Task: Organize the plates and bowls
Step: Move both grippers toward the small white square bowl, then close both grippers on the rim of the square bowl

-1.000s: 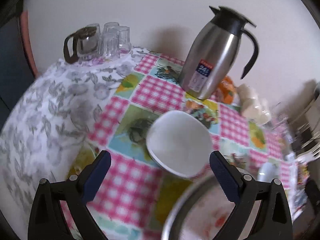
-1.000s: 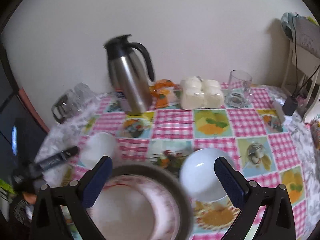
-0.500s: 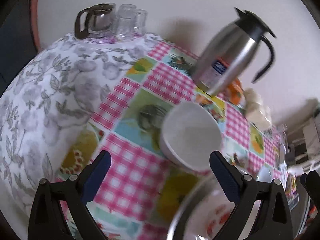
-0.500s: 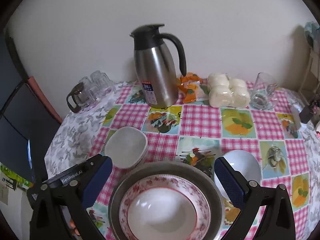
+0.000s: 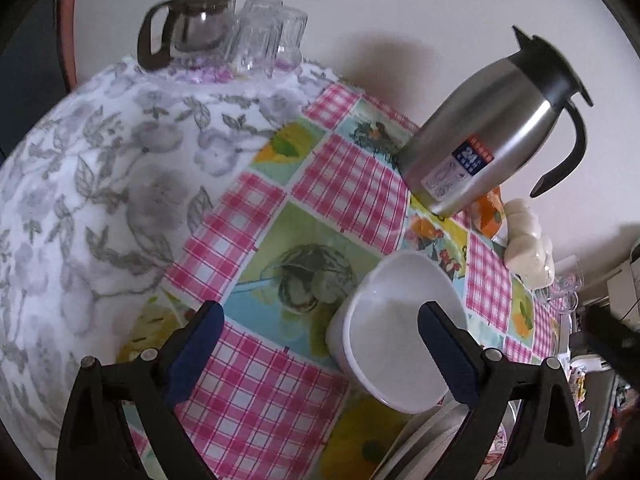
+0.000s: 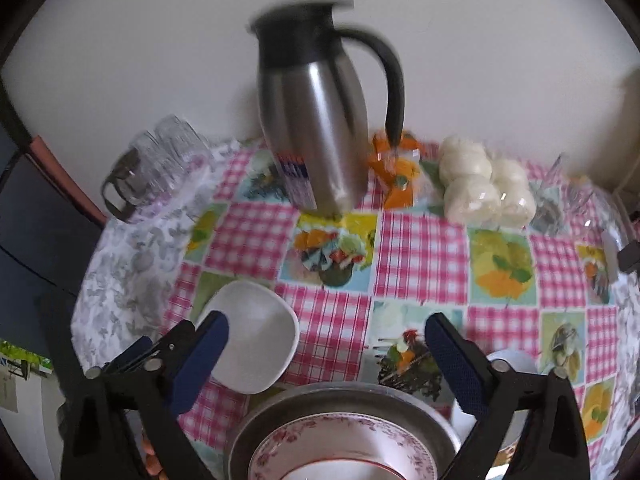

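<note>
I am holding my left gripper (image 5: 318, 344) spread and empty just above the rounded-square white ceramic bowl (image 5: 400, 332), which is sitting ahead and rightward on the checked tablecloth (image 5: 344, 184), nearer it than my right gripper (image 6: 326, 356), jaws narrowing, still wide and empty.

The steel thermos jug (image 5: 484, 140) bears a blue label reading "24"; its smaller print is illegible.

A plain white wall (image 6: 480, 40) (evenly lit) backs the cloth-covered table (image 6: 420, 252).
</note>
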